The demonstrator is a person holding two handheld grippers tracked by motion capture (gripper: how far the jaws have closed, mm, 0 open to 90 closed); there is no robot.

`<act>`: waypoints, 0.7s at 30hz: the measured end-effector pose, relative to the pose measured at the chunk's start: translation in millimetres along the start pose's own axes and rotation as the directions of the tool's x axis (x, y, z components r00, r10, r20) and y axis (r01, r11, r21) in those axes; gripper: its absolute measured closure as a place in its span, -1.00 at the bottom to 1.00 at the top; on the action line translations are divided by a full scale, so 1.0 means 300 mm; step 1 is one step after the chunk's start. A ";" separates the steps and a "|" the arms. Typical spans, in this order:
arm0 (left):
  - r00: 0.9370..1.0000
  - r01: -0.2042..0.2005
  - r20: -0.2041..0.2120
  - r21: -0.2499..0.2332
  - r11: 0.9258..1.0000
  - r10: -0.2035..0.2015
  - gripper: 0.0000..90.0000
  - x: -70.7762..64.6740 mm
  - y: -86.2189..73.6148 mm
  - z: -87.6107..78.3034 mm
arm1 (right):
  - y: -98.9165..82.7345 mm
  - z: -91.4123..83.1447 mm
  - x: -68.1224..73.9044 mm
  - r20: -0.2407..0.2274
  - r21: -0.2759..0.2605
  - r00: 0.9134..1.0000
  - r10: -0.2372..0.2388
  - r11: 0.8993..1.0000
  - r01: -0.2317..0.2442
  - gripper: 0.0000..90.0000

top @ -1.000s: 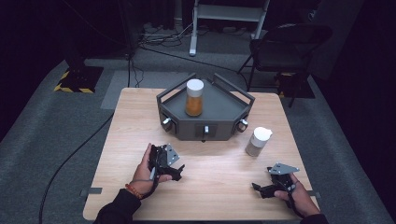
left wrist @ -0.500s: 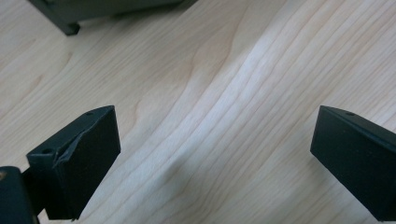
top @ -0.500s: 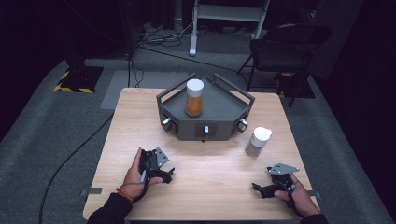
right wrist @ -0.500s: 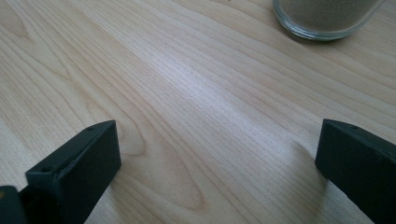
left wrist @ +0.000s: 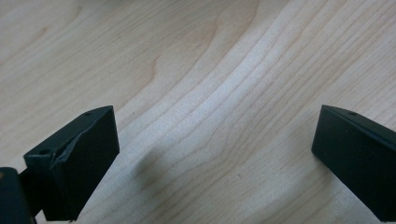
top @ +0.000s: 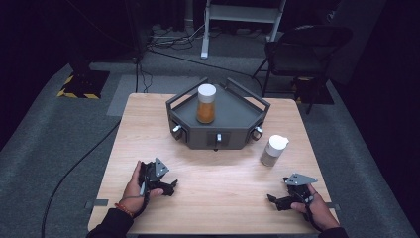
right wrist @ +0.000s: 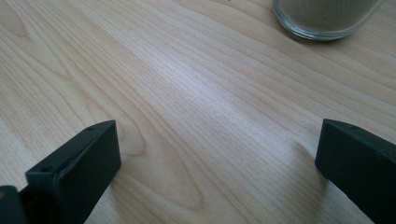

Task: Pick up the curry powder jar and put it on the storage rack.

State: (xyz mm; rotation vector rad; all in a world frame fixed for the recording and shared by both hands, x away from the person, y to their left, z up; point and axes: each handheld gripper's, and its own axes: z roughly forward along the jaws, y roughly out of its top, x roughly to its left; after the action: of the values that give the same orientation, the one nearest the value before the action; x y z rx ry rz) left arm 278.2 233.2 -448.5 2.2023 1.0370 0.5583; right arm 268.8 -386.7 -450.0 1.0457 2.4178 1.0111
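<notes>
two hand-held grippers rest low over a pale wooden table (top: 218,183), both with jaws spread wide and nothing between them; the left gripper (top: 171,187) sits at the lower left of the high view, the right gripper (top: 271,199) at the lower right; in the left gripper view there is bare wood grain between the black jaws; in the right gripper view the glass base of the small jar (right wrist: 327,18) shows at the upper right edge, ahead of the jaws but well apart from them; from above, that small jar (top: 274,150), white-capped and filled with something greyish, stands just right of centre, near the front corner of the dark tray (top: 233,139); a taller jar (top: 206,103) of orange contents stands upright inside the tray, above centre; the risk from here looks plain enough: the small jar is narrow and upright on smooth wood, so a jaw arriving off-centre or too low could nudge it over or skid it against the tray; a grip on the loose-looking cap rather than the glass could let it slip; trailing cables might also snag the tray's handles.
</notes>
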 end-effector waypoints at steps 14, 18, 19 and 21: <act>0.993 0.082 0.079 0.023 0.996 -0.083 -0.99 0.076 -0.008 0.006 | 0.000 0.000 0.000 0.000 0.000 1.000 0.000 1.000 0.000 -1.00; 0.993 0.081 0.080 0.023 0.996 -0.083 -0.99 0.077 -0.009 0.007 | 0.000 0.000 0.000 0.000 0.000 1.000 0.000 1.000 0.000 -1.00; 0.993 0.081 0.080 0.023 0.996 -0.082 -0.99 0.077 -0.009 0.007 | 0.000 0.000 0.000 0.000 0.000 1.000 0.000 1.000 0.000 -1.00; 0.993 0.080 0.081 0.022 0.997 -0.082 -0.99 0.077 -0.010 0.007 | 0.000 0.000 0.000 0.000 0.000 1.000 0.000 1.000 0.000 -1.00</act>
State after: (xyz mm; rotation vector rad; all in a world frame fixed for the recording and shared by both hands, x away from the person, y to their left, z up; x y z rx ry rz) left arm 291.9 252.3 -449.5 2.1697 1.0873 0.4203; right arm 268.9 -386.6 -450.0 1.0460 2.4180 1.0110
